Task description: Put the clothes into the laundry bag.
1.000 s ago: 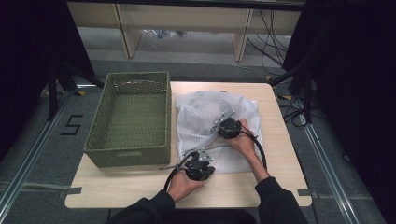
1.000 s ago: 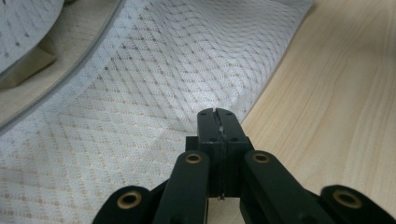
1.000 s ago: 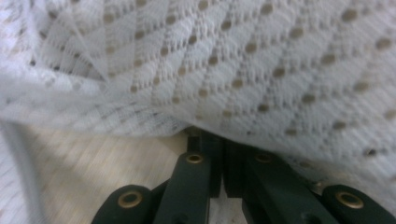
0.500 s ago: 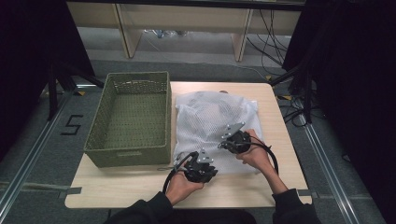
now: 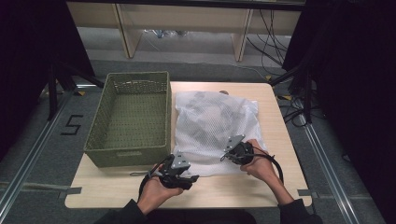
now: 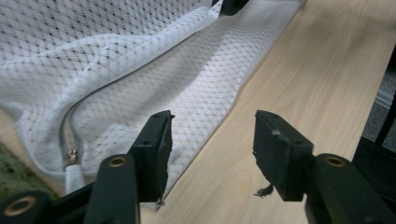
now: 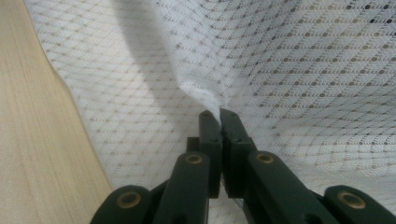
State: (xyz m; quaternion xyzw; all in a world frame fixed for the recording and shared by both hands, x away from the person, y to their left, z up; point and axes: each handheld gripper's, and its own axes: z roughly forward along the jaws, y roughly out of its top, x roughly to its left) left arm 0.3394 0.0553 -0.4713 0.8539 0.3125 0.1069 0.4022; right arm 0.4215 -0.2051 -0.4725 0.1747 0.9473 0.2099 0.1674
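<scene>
Wooden table (image 5: pixel 280 116), dark surround. Right gripper (image 7: pixel 219 116) has its jaws pressed together, pinching a fold of the white mesh bag (image 5: pixel 212 126) near its front edge. Left gripper (image 6: pixel 212 140) has just been opening: jaws spread, nothing between them, by the bag's front left corner beside the zipper pull (image 6: pixel 71 156). Bag lies flat mid-table, just right of the green basket (image 5: pixel 128 116).

A light wooden table (image 5: pixel 275 121) stands on grey floor (image 5: pixel 42 154) (a black "5" (image 5: pixel 72 125) marked at left); pale shelving (image 5: pixel 187 28) and cables (image 5: pixel 271 44) along the top.
</scene>
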